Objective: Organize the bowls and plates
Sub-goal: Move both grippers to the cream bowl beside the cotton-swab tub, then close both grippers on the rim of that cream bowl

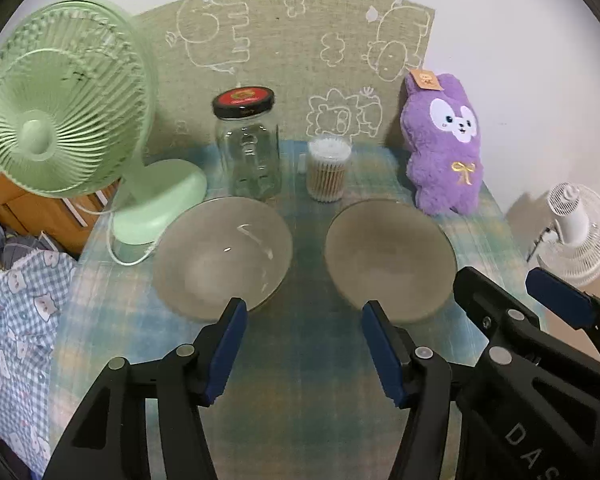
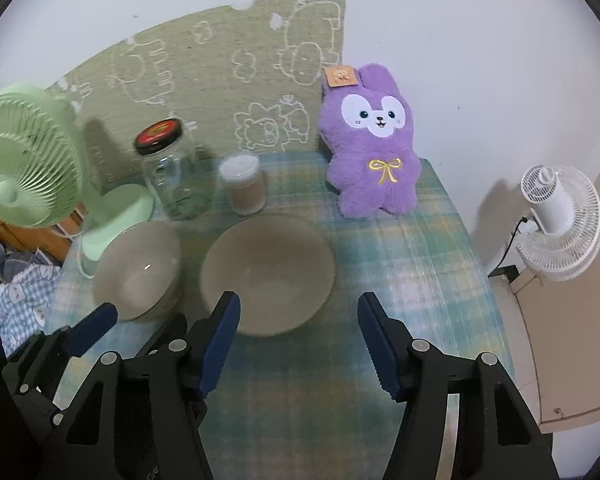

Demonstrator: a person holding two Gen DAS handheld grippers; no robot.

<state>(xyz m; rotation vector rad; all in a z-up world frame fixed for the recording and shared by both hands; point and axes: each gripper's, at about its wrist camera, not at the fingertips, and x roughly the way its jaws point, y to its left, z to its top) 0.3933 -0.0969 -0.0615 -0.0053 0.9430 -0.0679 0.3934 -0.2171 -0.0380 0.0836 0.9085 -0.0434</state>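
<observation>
Two pairs of tongs hover low over the near edge of the table (image 1: 300, 380), which wears a blue-green checked cloth; clutter sits at the back, probably to leave the front free. A green fan (image 1: 60, 120), purple plush rabbit (image 2: 370, 144), glass jar (image 1: 248, 148) and tub of cotton swabs (image 1: 328, 168) line the wall. Nearer, the left bowl (image 1: 220, 256) and right bowl (image 2: 268, 272) sit side by side, apart, unstacked. The left tongs (image 1: 302, 348) and right tongs (image 2: 298, 340) gape wide, holding nothing, seemingly lined up to take a rim each.
</observation>
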